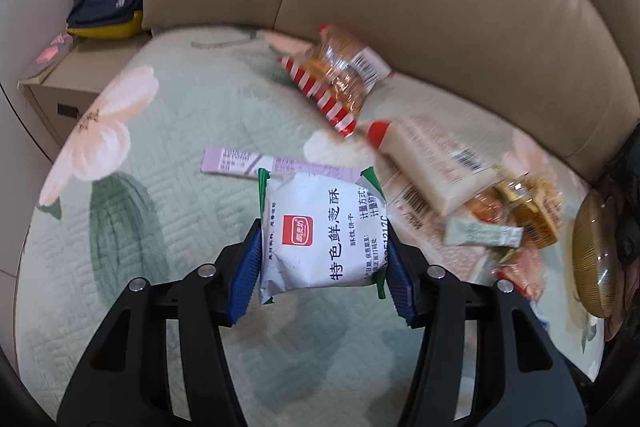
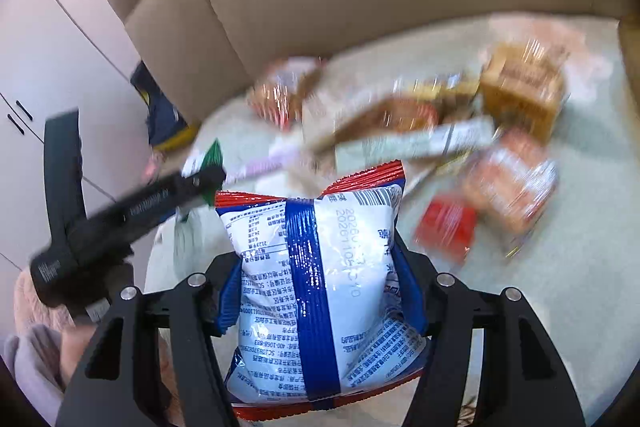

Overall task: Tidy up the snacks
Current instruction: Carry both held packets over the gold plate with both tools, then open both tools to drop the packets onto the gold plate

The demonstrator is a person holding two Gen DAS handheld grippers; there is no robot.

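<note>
My left claw [image 1: 322, 255] is clenched on a white pillow-shaped biscuit packet with green crimped ends and a red square logo [image 1: 320, 231], its blue pads pressing the packet's two long sides, so the long axis runs straight out ahead of me and the packet hangs clear above the pale green quilted sofa cover with pink flowers [image 1: 160, 155]. My right claw [image 2: 320, 291] is likewise gripping a larger white crisp bag with a blue centre seam and red crimped ends [image 2: 316, 275], long axis also pointing away from me, held above the same cover.

So each claw carries one snack: two in the air. Beyond the left claw, a flat lilac sachet [image 1: 256, 163] lies crosswise just past the packet. Further toward the back cushions sits one red-and-white striped clear packet [image 1: 336, 79]. Toward the cover's right edge is a loose pile [image 1: 472, 195]. I count roughly five or six wrappers there, but blur stops a firm count.

No bin or box for sorting shows, so I judge that both held snacks need a set-down spot chosen first.
</note>
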